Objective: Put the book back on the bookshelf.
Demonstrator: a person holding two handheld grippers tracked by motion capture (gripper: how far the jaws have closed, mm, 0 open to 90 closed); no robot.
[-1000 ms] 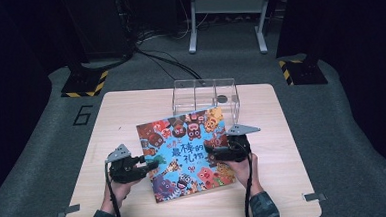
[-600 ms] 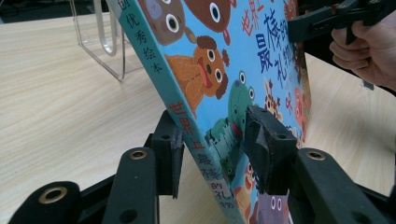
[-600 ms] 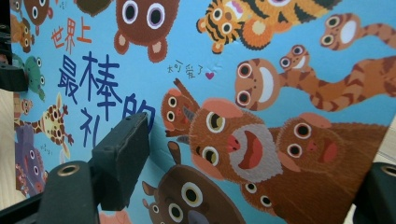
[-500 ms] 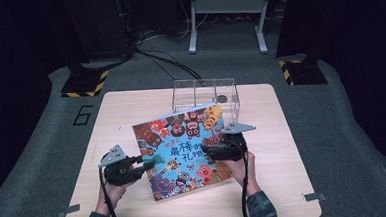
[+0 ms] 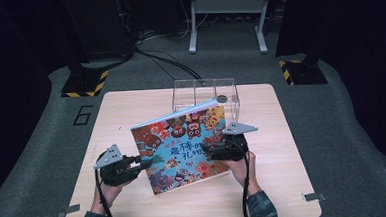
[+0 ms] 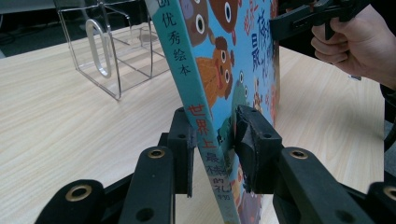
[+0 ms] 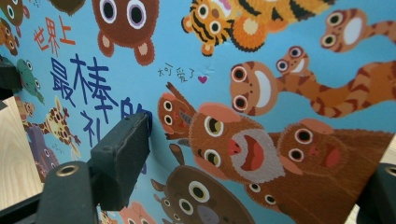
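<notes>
Holding a picture book (image 5: 183, 144) between them, two grippers sit over the wooden counter (image 5: 285, 194). The book is bright blue with lots of funny animals on the cover. Its far edge is tipped up, close to a clear plastic box (image 5: 205, 90) that stands at the back of the counter.

The left gripper (image 5: 146, 163) is at the book's left edge. Its jaws have just been closing, and in the left gripper view the two black pads (image 6: 254, 144) sit on either side of the book's spine, pinching it. The book stands up tall there, leaning a little.

The right gripper (image 5: 211, 151) is on the book's right side, held by a hand (image 5: 241, 168). Its jaws have opened a bit wider. In the right gripper view one black pad (image 7: 123, 156) lies over the cover near the blue letters, and the other jaw peeks in at the far corner. You cannot tell if they are pressing on the book.
</notes>
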